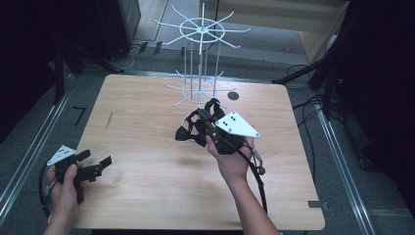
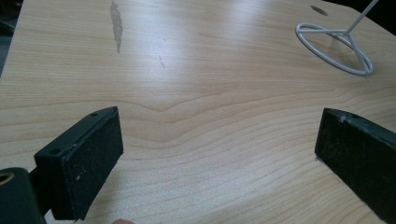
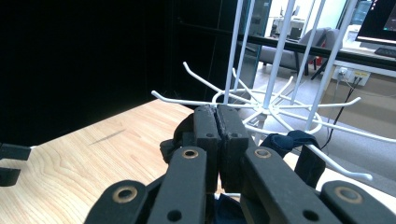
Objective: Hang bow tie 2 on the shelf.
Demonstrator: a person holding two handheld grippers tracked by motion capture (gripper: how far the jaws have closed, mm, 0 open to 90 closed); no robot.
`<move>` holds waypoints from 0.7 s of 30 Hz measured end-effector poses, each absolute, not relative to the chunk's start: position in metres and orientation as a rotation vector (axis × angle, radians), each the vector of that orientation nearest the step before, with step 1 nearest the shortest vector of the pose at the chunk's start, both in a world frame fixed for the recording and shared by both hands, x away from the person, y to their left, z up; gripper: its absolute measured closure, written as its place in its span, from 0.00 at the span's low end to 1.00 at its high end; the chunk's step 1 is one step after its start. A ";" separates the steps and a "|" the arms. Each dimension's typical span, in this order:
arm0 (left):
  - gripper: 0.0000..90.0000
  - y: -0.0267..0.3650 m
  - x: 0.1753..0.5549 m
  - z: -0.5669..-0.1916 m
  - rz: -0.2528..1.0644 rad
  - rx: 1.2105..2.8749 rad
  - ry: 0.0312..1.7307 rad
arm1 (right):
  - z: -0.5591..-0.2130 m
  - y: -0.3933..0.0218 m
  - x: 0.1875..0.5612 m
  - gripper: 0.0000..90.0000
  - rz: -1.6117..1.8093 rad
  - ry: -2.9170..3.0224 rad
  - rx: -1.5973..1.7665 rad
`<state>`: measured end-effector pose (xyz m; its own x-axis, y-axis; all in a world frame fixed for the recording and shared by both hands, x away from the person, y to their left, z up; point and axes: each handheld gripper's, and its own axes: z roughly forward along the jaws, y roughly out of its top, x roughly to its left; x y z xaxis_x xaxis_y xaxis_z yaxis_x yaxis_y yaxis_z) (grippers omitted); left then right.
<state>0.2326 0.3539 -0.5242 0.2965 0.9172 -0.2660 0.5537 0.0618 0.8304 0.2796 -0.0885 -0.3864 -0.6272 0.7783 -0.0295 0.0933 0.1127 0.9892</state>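
At the lower left of the high view I have my left gripper (image 1: 100, 165) resting at the near corner of the table (image 1: 147, 196), held in the left hand (image 1: 63, 188), with its grey plate up. Its jaws stand wide apart with nothing between them; in the left gripper view the two black pads (image 2: 91, 165) sit at the lower left and lower right of the frame, with bare wood between them. In the upper right of that same view I see the white ring foot of the rack (image 2: 336, 49) standing on the table.

Moving to the middle of the high view, my right gripper (image 1: 211, 110) is raised above the table centre in the right hand (image 1: 232, 156), pointing toward the white wire rack (image 1: 200, 34) at the top centre. A dark piece of cloth (image 1: 188, 132) hangs from it, drooping to its left, just in front of the rack's lower ring of hooks.

In the right gripper view the jaws are pressed together at the frame's centre, clamped on the cloth. Dark blue folds of cloth (image 3: 292, 140) bulge out to the right of the jaws, and some more shows behind them to the left. The hooks (image 3: 187, 100) fan out right behind, near the cloth; I cannot tell whether they touch it.
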 end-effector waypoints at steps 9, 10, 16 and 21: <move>0.02 0.354 0.233 -0.524 0.477 1.611 1.376 | -0.385 -0.088 0.286 1.00 1.564 1.827 0.856; 0.02 0.354 0.233 -0.524 0.477 1.611 1.376 | -0.385 -0.087 0.286 1.00 1.563 1.827 0.857; 0.02 0.354 0.233 -0.524 0.476 1.611 1.376 | -0.383 -0.086 0.294 1.00 1.551 1.826 0.862; 0.02 0.354 0.233 -0.524 0.474 1.611 1.377 | -0.383 -0.085 0.298 1.00 1.547 1.825 0.872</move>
<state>0.2326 0.3541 -0.5241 0.2963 0.9162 -0.2698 0.5562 0.0641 0.8286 0.2976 -0.0854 -0.3832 -0.6136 0.7893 -0.0217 0.1079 0.1111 0.9879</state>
